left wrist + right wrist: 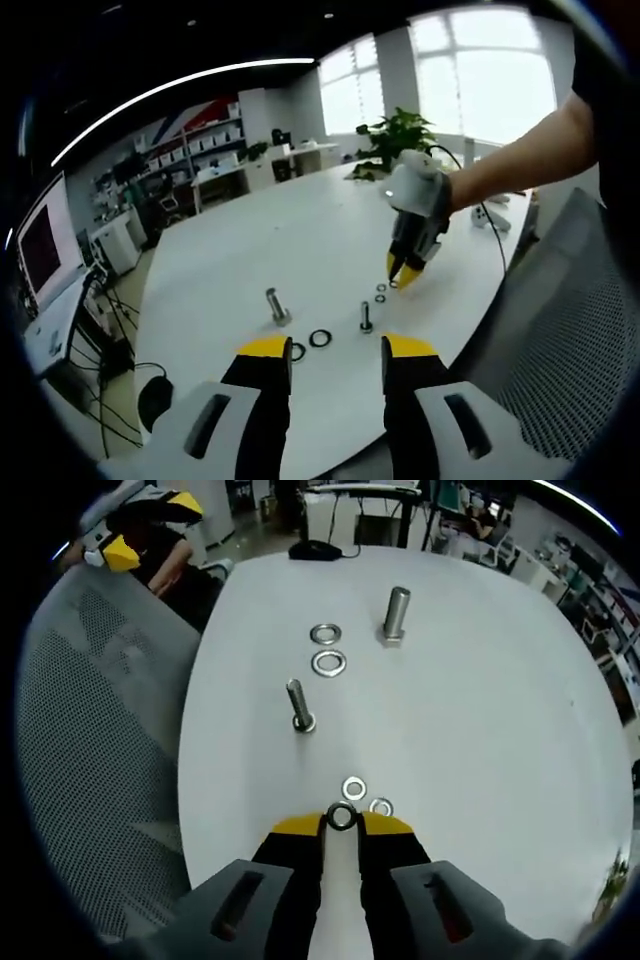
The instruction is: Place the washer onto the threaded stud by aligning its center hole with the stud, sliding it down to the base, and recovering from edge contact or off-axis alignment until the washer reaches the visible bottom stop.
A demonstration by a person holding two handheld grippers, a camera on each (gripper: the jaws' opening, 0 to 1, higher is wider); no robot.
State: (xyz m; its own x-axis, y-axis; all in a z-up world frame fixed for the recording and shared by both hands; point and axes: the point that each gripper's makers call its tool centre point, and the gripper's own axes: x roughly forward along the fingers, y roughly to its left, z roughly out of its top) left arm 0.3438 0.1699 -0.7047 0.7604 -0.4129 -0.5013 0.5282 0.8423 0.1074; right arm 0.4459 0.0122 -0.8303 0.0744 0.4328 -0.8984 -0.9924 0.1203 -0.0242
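Observation:
My right gripper (342, 826) is shut on a small steel washer (342, 817), held upright between its yellow tips just above the white table (480, 730). The thin threaded stud (299, 706) stands ahead of it and slightly to the left, apart from the washer. Two more small washers (353, 786) lie flat just in front of the tips. In the left gripper view, the right gripper (400, 272), held by a hand, hovers beyond the thin stud (366, 317). My left gripper (337, 350) is open, low over the table's near edge, with nothing between its fingers.
A thicker bolt (396, 613) stands farther off, with two large washers (329, 663) beside it; the same bolt (277, 307) and large washers (320, 338) lie just ahead of the left jaws. A grey mesh chair (90, 740) sits against the table edge.

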